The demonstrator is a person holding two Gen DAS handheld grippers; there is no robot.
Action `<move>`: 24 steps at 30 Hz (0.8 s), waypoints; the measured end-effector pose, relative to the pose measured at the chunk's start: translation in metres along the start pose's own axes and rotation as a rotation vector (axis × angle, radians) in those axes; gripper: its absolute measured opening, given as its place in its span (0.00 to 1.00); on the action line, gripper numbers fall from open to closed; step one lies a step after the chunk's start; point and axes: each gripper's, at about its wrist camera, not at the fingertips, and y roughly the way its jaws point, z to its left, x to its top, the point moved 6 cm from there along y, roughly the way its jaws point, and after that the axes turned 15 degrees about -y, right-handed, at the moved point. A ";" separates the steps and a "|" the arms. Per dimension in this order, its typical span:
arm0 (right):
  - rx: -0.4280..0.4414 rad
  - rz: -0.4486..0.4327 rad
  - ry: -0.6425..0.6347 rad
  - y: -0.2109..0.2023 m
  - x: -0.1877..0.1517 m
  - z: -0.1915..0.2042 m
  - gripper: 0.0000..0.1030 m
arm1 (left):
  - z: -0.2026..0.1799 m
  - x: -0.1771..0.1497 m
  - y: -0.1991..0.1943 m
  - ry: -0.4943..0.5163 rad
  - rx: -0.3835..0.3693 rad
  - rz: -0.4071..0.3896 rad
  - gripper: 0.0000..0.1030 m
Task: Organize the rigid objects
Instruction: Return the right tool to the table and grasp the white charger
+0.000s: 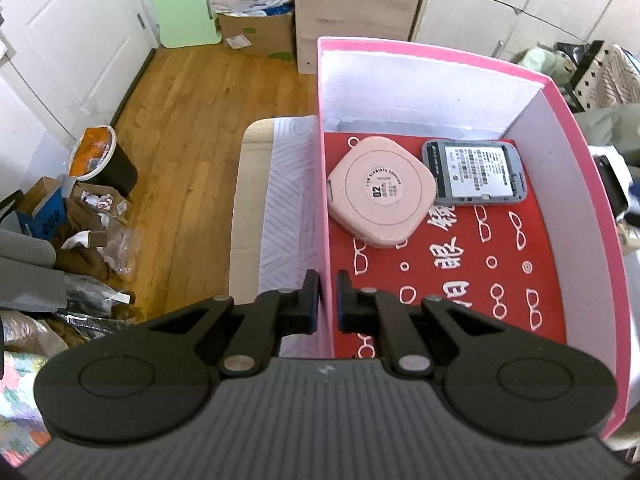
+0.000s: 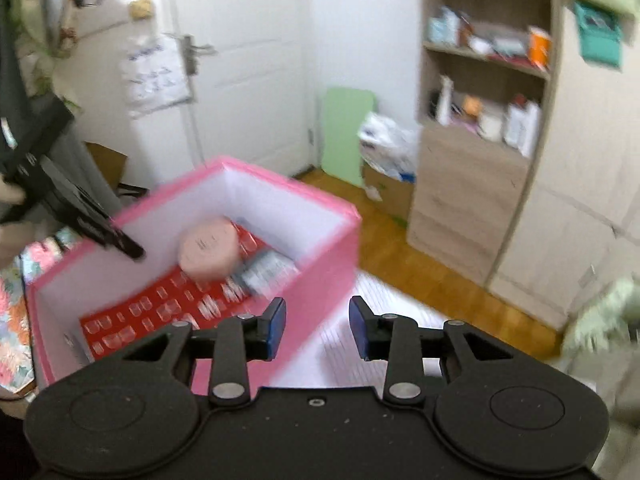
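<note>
floor clutter [image 1: 88,216]: bags, a blue carton and a bin sit on the wood floor, far left of my left view.
white mat [image 1: 286,200]: hatched pattern, lies just left of the box, touching its wall.
left gripper [image 1: 328,300]: my jaws are nearly closed, clamped on the left wall of the pink box [image 1: 440,54], one pad outside and one inside.
box floor: red liner printed with white glasses and characters.
pink compact [image 1: 382,192]: rounded square case, lies flat on the liner at the far left of the box, round label reading "02" facing up.
grey device [image 1: 476,172]: flat, back label up, just right of the compact and touching it, near the far wall.
right view: motion-blurred, fine detail unreadable.
left gripper, seen from the right [image 2: 120,240]: reaches in from the left edge, its tip at the box's near-left rim.
box from the right [image 2: 320,256]: compact and grey thing visible inside, side by side.
right gripper [image 2: 318,326]: my jaws are spread wide with nothing between them, held beside the box's right wall, over the white mat.
shelf unit [image 2: 484,80]: wood, cluttered, right of the box in the background.
</note>
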 end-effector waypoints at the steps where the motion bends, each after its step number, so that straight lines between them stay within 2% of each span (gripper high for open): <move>1: 0.000 0.021 0.010 0.002 -0.010 0.000 0.39 | 0.000 0.000 0.001 -0.007 0.003 -0.007 0.08; 6: 0.051 0.115 0.006 0.012 -0.047 0.006 0.39 | -0.001 -0.001 0.003 -0.026 0.015 -0.037 0.08; 10: 0.071 0.158 -0.054 0.018 -0.060 0.018 0.39 | -0.001 -0.005 0.005 -0.039 0.025 -0.067 0.08; 13: 0.076 0.187 -0.109 0.023 -0.066 0.024 0.39 | -0.002 -0.008 0.010 -0.039 0.039 -0.077 0.08; 15: 0.080 0.204 -0.129 0.027 -0.069 0.027 0.44 | 0.000 -0.010 0.016 -0.050 0.039 -0.062 0.08; 24: 0.076 0.234 -0.182 0.028 -0.072 0.031 0.47 | 0.008 -0.010 0.015 -0.093 -0.011 -0.063 0.08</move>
